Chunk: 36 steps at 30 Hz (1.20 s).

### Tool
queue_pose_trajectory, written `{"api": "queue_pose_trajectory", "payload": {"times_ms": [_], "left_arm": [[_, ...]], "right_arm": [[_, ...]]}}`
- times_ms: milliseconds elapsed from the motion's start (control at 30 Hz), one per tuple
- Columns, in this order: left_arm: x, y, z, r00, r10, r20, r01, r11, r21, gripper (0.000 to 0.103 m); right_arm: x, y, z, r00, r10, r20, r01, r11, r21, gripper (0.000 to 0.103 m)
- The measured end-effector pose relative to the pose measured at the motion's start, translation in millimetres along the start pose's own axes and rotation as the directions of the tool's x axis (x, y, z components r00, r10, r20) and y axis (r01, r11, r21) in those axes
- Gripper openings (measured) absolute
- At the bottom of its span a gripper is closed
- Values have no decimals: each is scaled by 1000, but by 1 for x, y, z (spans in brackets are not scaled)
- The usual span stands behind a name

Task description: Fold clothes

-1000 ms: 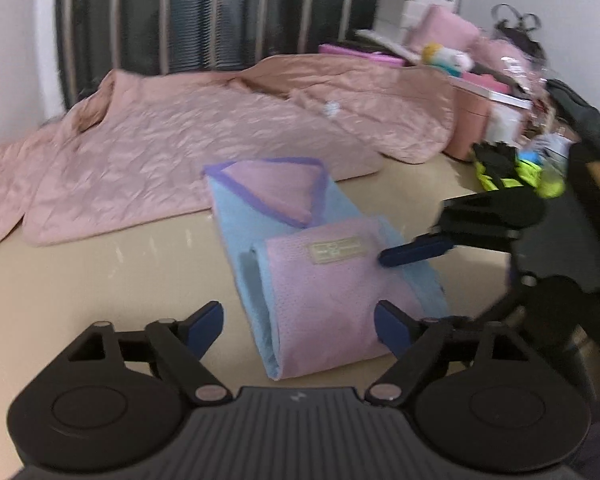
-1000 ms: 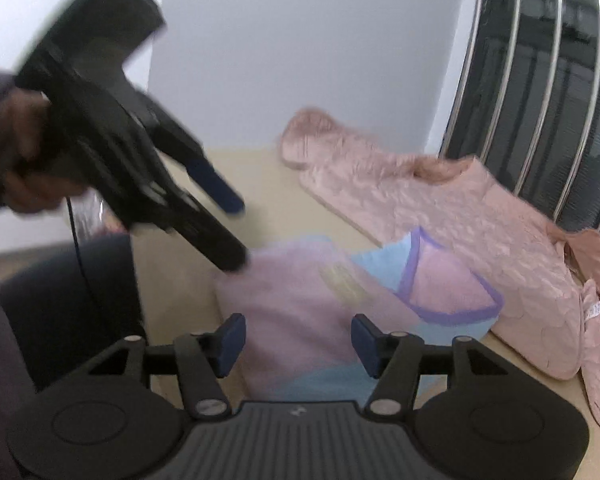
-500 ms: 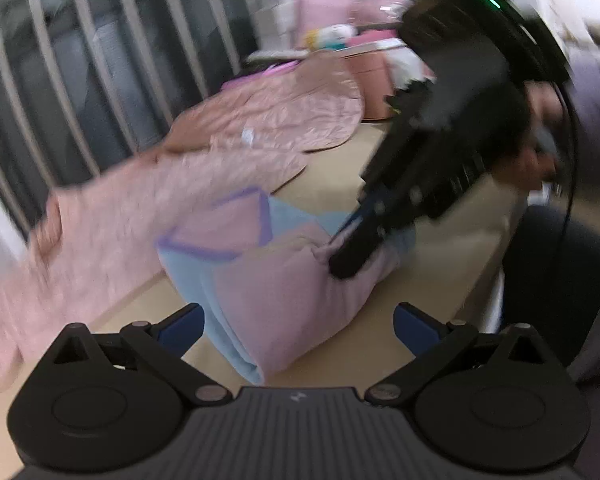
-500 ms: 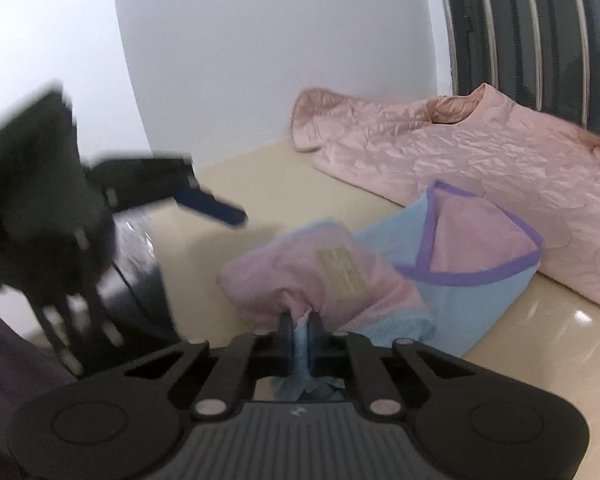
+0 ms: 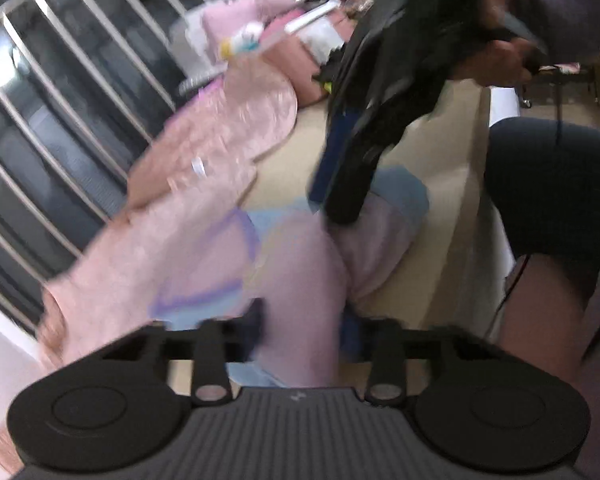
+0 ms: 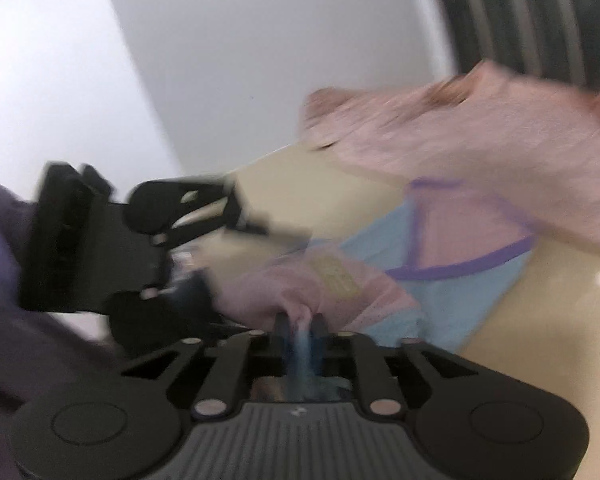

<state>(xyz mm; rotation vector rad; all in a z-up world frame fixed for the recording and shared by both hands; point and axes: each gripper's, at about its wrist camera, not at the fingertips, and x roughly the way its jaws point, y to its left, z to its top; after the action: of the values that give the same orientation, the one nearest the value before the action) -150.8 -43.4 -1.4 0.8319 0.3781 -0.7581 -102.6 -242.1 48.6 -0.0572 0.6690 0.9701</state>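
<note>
The folded garment (image 5: 300, 264), pink mesh over light blue with purple trim, lies bunched on the beige table (image 5: 440, 152). My left gripper (image 5: 304, 324) is closing, and the thick pink fold fills the gap between its pads. My right gripper (image 6: 300, 328) pinches a bunch of blue and pink fabric at the near edge of the garment (image 6: 440, 264); its jaws are opening slightly, with cloth still between them. In the left wrist view the right gripper (image 5: 340, 196) comes down onto the garment from above. Both views are blurred.
A pink quilted jacket (image 5: 204, 168) is spread behind the garment, also seen in the right wrist view as the jacket (image 6: 480, 132). Pink boxes (image 5: 296, 64) and clutter stand at the back. The person's legs (image 5: 548, 184) sit past the table's right edge. Dark slatted panels (image 5: 60, 92) are behind.
The left gripper rolled, came in low and went from wide open to closed around the pink fold. The right gripper closed on the near edge; the garment is bunched up.
</note>
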Motion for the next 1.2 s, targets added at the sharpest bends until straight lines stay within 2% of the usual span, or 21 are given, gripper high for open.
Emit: {"api": "queue_pose_trajectory", "payload": {"times_ms": [33, 67, 100, 167, 233, 333, 467, 500, 567, 600, 633, 667, 767, 833, 967, 1067, 1100, 1133, 1167, 1200], "left_arm": [[1, 7, 0, 1000, -22, -9, 21, 999, -34, 23], [2, 15, 1, 999, -44, -15, 43, 997, -71, 21], [1, 23, 2, 997, -70, -12, 68, 991, -117, 18], [-2, 40, 3, 991, -136, 7, 135, 970, -202, 15], [-5, 50, 4, 984, -179, 18, 178, 956, -232, 12], [-7, 59, 7, 972, -236, 22, 233, 937, -261, 11], [-16, 64, 3, 951, -308, 30, 302, 903, -306, 10], [-18, 65, 0, 945, -325, 29, 317, 894, -318, 11], [-21, 64, -4, 936, -350, 18, 337, 884, -324, 24], [-22, 62, -6, 936, -351, 12, 337, 886, -318, 57], [-23, 58, -7, 947, -321, 2, 307, 904, -296, 85], [-25, 50, -7, 958, -285, -1, 275, 925, -262, 90], [-31, 21, -4, 975, -221, 12, 221, 969, -108, 93], [-28, 4, -4, 987, -163, 14, 163, 986, -22, 93], [-23, -19, -6, 997, -55, 46, 52, 996, 78, 93], [-23, -29, -9, 997, -31, 71, 21, 991, 130, 91], [-22, -28, -10, 998, -36, 59, 28, 991, 132, 82], [-21, -22, -12, 997, -71, 37, 66, 992, 108, 72], [-20, -17, -13, 994, -105, 17, 104, 991, 84, 68], [-20, -10, -14, 990, -143, -4, 143, 988, 53, 56]], "right_arm": [[-8, 8, -2, 998, -44, 34, 45, 998, -41, 37], [-15, 17, -5, 995, -73, 64, 79, 993, -93, 59], [-21, 26, -10, 991, -93, 96, 107, 983, -152, 70], [-25, 40, -18, 985, -125, 116, 151, 955, -255, 72], [-15, 48, -27, 982, -159, 98, 184, 919, -349, 72], [4, 56, -40, 972, -218, 90, 234, 843, -485, 66], [20, 58, -46, 957, -268, 112, 282, 767, -577, 55], [23, 57, -46, 961, -261, 93, 265, 769, -582, 39], [25, 52, -41, 976, -217, 13, 188, 808, -559, 12], [26, 49, -38, 981, -193, -24, 151, 832, -534, 11], [25, 45, -34, 984, -169, -52, 122, 863, -490, 11], [24, 41, -30, 987, -143, -72, 96, 888, -450, 10], [14, 25, -19, 994, -44, -98, 11, 949, -317, 9], [10, 15, -16, 996, -10, -89, -14, 965, -263, 9], [8, -6, -9, 995, 53, -84, -66, 985, -157, 8], [4, -11, -8, 994, 83, -74, -90, 992, -88, 8], [3, -13, -8, 994, 89, -70, -94, 993, -75, 8], [3, -15, -7, 993, 94, -67, -99, 993, -65, 8], [5, -16, -5, 993, 102, -66, -106, 993, -60, 8], [3, -16, -6, 991, 113, -70, -117, 991, -58, 8]]}}
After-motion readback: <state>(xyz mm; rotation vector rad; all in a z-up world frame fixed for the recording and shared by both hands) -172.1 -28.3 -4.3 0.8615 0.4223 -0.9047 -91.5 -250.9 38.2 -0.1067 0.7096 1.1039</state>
